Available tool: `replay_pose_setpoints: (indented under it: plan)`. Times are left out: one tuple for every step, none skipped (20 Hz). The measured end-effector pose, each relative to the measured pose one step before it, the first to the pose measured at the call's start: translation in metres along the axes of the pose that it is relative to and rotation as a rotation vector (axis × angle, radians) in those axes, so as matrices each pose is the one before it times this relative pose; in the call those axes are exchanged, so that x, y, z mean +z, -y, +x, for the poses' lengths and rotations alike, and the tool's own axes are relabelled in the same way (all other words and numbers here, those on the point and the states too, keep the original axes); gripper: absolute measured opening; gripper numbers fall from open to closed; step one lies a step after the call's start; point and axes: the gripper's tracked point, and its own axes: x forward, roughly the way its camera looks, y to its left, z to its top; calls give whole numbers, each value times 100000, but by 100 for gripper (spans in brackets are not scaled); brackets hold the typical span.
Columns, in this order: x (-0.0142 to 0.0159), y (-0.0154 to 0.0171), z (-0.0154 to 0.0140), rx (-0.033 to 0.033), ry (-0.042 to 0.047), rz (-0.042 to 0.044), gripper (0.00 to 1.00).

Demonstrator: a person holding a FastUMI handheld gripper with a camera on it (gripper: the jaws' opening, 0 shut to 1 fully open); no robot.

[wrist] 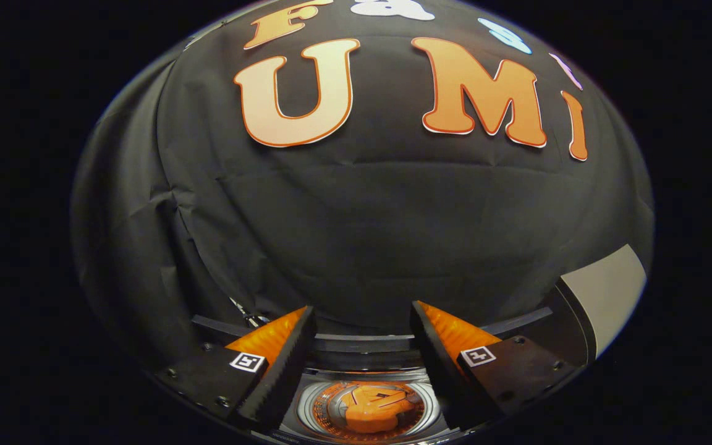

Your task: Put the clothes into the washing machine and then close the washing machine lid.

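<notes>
My gripper (pixel 362 307) is open, with a wide gap and nothing between its fingers. It hangs above the washing machine (pixel 362 343), whose dark top rim runs across just below the fingertips. Under the gap I look down into the round metal drum (pixel 313 405). An orange piece of clothing (pixel 371 409) with dark markings lies bunched at the bottom of the drum, well below the fingers and not touching them. I cannot tell where the lid stands.
The booth's black cloth wall (pixel 362 235) hangs close behind the machine. A pale flat panel (pixel 606 296) rises beyond the right finger, beside the machine's right edge. A thin cable (pixel 246 314) shows behind the left finger.
</notes>
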Motion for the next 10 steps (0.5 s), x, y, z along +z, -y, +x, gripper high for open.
replay_pose_setpoints:
  plan:
    - [-229, 79, -333, 65, 41, -149, 99]
    - [-215, -31, -404, -17, 29, -298, 99]
    - [-229, 14, -269, -30, -85, -68, 99]
    - [-287, -58, -487, -56, -134, -130, 99]
    - [-291, -69, -367, -16, -45, -161, 99]
    - [-219, -112, -345, 36, -152, -155, 99]
    - [-211, 49, -215, 54, -61, 276, 99]
    - [-470, 3, -232, 211, 27, 119, 99]
    - [-229, -9, -262, 267, -116, -135, 99]
    - [-390, -116, -291, 273, -41, 200, 99]
